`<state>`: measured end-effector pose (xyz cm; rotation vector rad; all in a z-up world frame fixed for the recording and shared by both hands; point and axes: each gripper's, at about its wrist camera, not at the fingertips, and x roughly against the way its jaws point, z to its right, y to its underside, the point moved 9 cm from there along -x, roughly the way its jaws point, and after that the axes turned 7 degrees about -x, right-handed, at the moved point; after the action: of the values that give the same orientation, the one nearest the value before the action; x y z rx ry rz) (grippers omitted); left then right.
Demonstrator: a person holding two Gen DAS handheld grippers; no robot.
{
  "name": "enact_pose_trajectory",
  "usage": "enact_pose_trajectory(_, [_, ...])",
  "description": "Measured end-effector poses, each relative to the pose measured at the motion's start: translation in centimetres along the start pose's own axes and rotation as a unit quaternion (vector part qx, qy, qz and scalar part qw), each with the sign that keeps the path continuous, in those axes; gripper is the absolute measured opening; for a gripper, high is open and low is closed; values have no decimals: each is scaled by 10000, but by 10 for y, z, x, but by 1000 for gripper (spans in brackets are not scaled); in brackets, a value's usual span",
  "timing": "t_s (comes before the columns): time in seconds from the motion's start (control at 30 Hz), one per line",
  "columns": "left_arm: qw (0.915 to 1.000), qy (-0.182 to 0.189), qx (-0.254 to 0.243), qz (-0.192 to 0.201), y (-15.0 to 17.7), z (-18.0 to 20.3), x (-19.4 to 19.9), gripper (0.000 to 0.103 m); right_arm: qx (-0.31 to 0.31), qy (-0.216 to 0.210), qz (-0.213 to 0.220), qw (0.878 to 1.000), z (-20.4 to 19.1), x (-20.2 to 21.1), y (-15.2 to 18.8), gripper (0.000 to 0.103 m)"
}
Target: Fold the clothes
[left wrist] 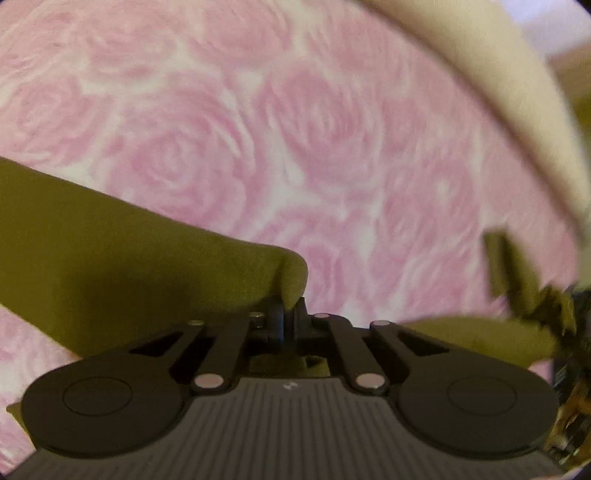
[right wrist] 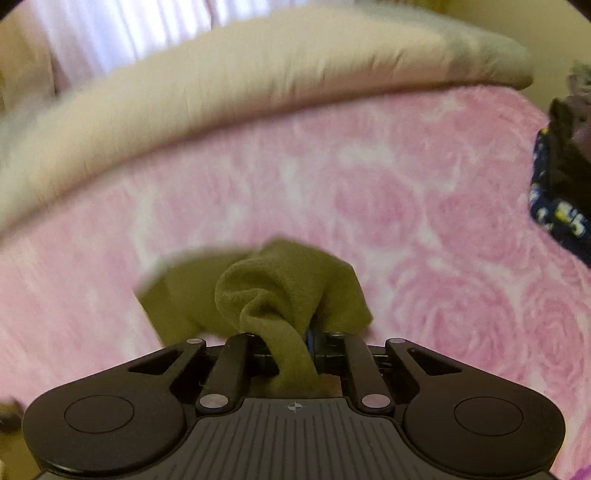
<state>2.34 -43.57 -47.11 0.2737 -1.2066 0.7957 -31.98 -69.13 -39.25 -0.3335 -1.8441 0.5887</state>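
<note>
An olive-green garment [left wrist: 110,258] hangs over a pink rose-patterned blanket [left wrist: 295,129]. My left gripper [left wrist: 288,317] is shut on a folded edge of the garment, which spreads away to the left. My right gripper [right wrist: 295,339] is shut on another bunched part of the same olive-green garment [right wrist: 280,288], which drapes over the jaws and hides the fingertips. More of the garment shows at the right of the left wrist view [left wrist: 517,280], blurred by motion.
A cream pillow or duvet [right wrist: 258,74] lies along the far edge of the blanket [right wrist: 406,203] and also shows in the left wrist view [left wrist: 498,92]. A dark blue patterned cloth [right wrist: 554,206] lies at the right edge. Pale curtains [right wrist: 129,29] hang behind.
</note>
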Motion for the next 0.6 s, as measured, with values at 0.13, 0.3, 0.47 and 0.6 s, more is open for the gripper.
enact_pose_trajectory(0.13, [9939, 206, 208, 1063, -31, -19, 78, 2, -454, -1078, 1037, 9877, -25, 67, -59, 10])
enact_pose_trajectory(0.3, [9611, 335, 380, 2715, -62, -45, 215, 2, -958, -2579, 2087, 9385, -51, 145, -114, 10])
enact_pose_trajectory(0.47, [9427, 195, 521, 3291, -68, -69, 291, 16, -1691, -2966, 2077, 9167, -41, 157, -136, 11])
enact_pose_trajectory(0.6, [9483, -460, 648, 3072, -75, -97, 270, 43, -2488, -2194, 1136, 9365, -17, 91, -116, 100])
